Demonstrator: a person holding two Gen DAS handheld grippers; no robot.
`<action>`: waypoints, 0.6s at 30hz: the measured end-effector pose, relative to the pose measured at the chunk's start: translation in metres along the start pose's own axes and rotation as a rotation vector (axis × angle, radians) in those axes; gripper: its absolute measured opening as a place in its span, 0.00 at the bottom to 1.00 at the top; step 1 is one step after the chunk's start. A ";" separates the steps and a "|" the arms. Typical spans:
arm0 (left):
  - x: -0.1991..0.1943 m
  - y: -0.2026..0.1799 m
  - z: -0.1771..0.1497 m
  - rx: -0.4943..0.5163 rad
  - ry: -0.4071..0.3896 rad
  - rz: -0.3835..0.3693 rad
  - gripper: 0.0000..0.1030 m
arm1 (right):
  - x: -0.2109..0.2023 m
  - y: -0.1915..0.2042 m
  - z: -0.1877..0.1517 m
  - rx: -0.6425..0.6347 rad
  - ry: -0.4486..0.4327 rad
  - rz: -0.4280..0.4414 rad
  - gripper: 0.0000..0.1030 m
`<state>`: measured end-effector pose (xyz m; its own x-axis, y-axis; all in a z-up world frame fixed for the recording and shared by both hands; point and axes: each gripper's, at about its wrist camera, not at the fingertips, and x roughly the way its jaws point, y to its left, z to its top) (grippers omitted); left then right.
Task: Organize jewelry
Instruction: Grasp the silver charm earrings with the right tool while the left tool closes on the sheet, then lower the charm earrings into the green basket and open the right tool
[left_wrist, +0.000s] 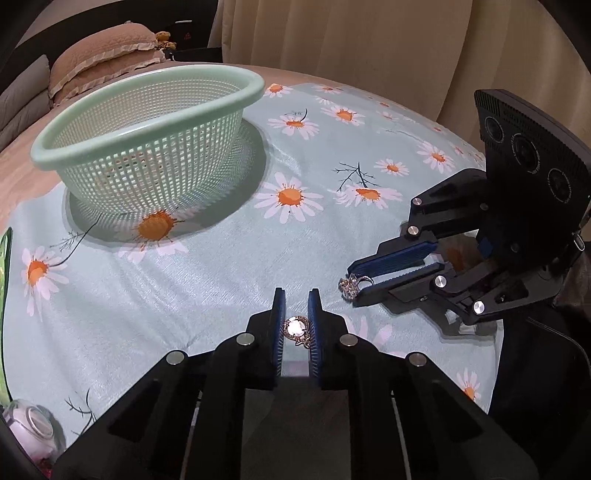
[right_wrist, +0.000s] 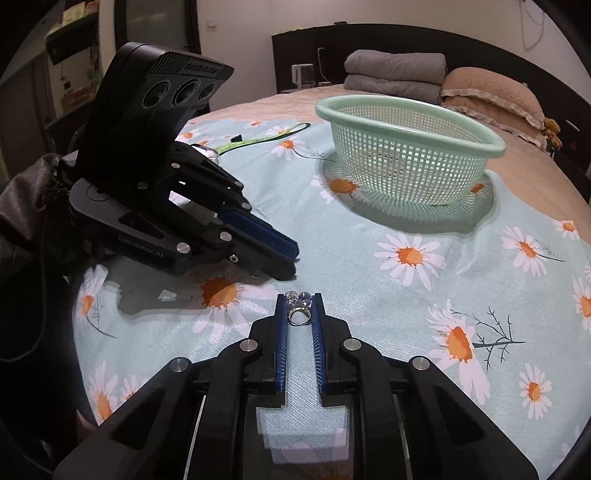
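Pale teal cloth (left_wrist: 221, 266) printed with white and orange daisies covers the bed in the left wrist view, with tan bedding beyond its far edge and beige curtains (left_wrist: 351, 37) behind. One mint-green mesh basket (left_wrist: 147, 110) stands on the cloth toward the far left. One frilled tan pillow (left_wrist: 107, 51) and folded grey blankets (left_wrist: 22, 96) lie at the far left corner. The left gripper (left_wrist: 297, 328) has its blue-padded fingers closed on one round pearly pendant (left_wrist: 295, 328) in a gold frame. At the right, the right gripper (left_wrist: 354, 284) pinches one silver ring (left_wrist: 351, 286) at its tips, just above the cloth.

Through the right wrist view, the same daisy cloth (right_wrist: 369, 295) spreads across the bed, a dark headboard (right_wrist: 369, 37) and pale wall behind it. The one basket (right_wrist: 406, 147) sits toward the far right, with two folded grey blankets (right_wrist: 395, 74) and the pillow (right_wrist: 491, 92) beyond. The right gripper (right_wrist: 299, 314) clamps the ring (right_wrist: 298, 314), its clear stones at the fingertips. The left gripper (right_wrist: 284, 258) is at the left, fingers drawn together; the pendant is hidden here. A green strap (right_wrist: 266, 138) lies near the far left edge.
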<state>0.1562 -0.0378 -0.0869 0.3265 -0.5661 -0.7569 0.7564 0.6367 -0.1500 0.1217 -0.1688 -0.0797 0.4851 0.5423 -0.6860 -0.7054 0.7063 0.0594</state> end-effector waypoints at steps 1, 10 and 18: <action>-0.002 0.001 -0.002 -0.013 -0.002 -0.003 0.11 | 0.000 -0.001 0.000 0.004 0.001 0.003 0.12; -0.046 0.002 0.002 -0.035 -0.028 0.088 0.01 | -0.049 -0.023 0.019 0.024 -0.043 -0.108 0.12; -0.097 0.015 0.050 -0.014 -0.148 0.153 0.01 | -0.081 -0.029 0.087 -0.155 -0.122 -0.194 0.12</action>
<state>0.1641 0.0008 0.0159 0.5173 -0.5322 -0.6702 0.6840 0.7278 -0.0501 0.1471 -0.1937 0.0374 0.6706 0.4611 -0.5811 -0.6596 0.7292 -0.1825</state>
